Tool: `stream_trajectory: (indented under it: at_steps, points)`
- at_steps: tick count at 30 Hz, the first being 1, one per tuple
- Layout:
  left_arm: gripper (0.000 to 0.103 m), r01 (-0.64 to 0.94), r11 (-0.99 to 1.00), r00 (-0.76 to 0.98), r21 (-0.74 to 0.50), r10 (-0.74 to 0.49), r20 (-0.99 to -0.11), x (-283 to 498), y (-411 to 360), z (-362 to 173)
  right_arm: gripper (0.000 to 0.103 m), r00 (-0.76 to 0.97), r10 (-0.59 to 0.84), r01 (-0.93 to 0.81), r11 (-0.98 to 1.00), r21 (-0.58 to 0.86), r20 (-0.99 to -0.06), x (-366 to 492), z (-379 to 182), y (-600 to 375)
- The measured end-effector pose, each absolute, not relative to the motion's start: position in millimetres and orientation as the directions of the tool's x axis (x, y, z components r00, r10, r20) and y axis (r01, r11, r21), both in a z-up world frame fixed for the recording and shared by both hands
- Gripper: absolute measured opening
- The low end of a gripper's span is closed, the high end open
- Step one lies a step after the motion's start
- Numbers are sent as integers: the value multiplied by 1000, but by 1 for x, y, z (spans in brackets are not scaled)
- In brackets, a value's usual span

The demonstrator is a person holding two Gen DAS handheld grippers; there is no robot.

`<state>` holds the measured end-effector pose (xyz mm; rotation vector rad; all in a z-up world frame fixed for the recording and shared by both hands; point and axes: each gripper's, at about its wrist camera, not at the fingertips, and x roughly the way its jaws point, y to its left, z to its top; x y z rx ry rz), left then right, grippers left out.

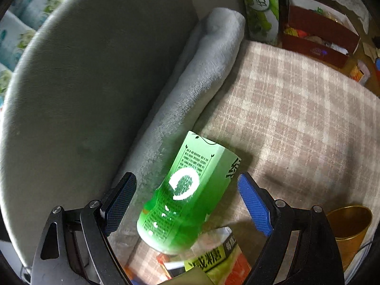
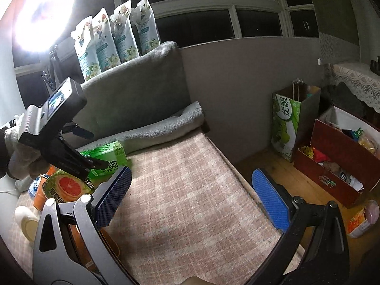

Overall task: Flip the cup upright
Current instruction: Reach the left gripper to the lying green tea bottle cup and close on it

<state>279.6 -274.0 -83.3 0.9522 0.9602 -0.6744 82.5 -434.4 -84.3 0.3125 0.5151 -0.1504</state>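
Observation:
A gold metal cup (image 1: 348,225) shows at the lower right of the left wrist view, partly behind my left gripper's right finger. Its open mouth faces up and left; I cannot tell whether it stands or leans. My left gripper (image 1: 187,180) is open, its blue pads either side of a green drink carton (image 1: 185,194) lying on the plaid cushion (image 1: 296,118), without touching it. My right gripper (image 2: 192,173) is open over the plaid cushion (image 2: 185,201) with nothing between its fingers. The right wrist view also shows the green carton (image 2: 106,154).
A rolled grey blanket (image 1: 197,90) lies along the grey sofa back (image 1: 95,83). Juice cartons (image 1: 220,256) crowd the near edge, and one with a grapefruit print (image 2: 66,187) shows in the right wrist view. On the floor stand a green paper bag (image 2: 287,128) and a red box (image 2: 337,163).

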Motion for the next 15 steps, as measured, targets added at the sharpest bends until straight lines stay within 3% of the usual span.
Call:
stream_trajectory:
  at_steps: [9,13,15]
  points:
    - [85,846,390,400,365,-11,-916,293,-273,-100,103,854,-41,209,940,270,-518,90,-90,-434]
    - [77,848,376,405,373,-8,-914,296,-270,-99,103,853,-39,212,937,277,-521,91,-90,-435]
    - [64,852,366,404,374,-5,-915,297,-270,-99,103,853,-40,214,937,277,-521,91,-90,-435]
